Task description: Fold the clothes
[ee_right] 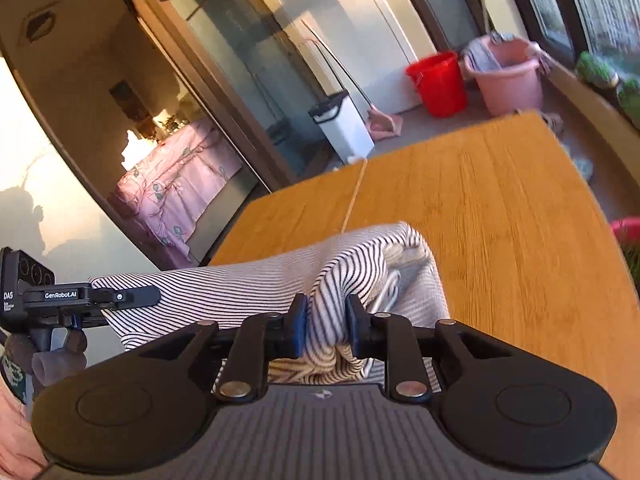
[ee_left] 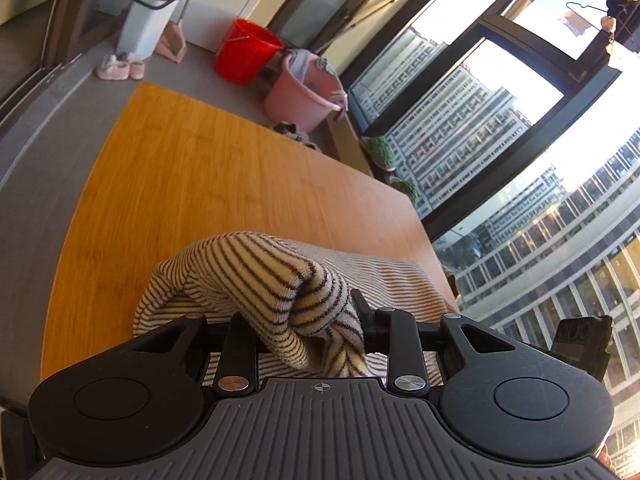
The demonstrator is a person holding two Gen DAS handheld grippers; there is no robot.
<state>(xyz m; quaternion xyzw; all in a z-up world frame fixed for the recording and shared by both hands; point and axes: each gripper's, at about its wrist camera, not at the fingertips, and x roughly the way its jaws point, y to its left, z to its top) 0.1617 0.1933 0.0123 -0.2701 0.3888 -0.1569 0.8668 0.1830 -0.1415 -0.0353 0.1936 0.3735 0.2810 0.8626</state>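
A cream garment with thin dark stripes (ee_left: 256,272) is held up over the near end of a wooden table (ee_left: 200,168). My left gripper (ee_left: 304,320) is shut on a bunched edge of it, and the cloth drapes over the fingers. My right gripper (ee_right: 326,320) is shut on another bunched part of the striped garment (ee_right: 240,280), with the blue pads pressed against the cloth. The garment stretches between the two grippers. The left gripper also shows at the left edge of the right wrist view (ee_right: 80,300). The table also shows in the right wrist view (ee_right: 500,208).
A red bucket (ee_left: 248,52), a pink tub (ee_left: 300,96), a white bin (ee_left: 148,20) and pink slippers (ee_left: 120,68) stand on the floor beyond the table. Large windows (ee_left: 500,120) run along the right. A glass door and a pink bed (ee_right: 172,172) are at the left.
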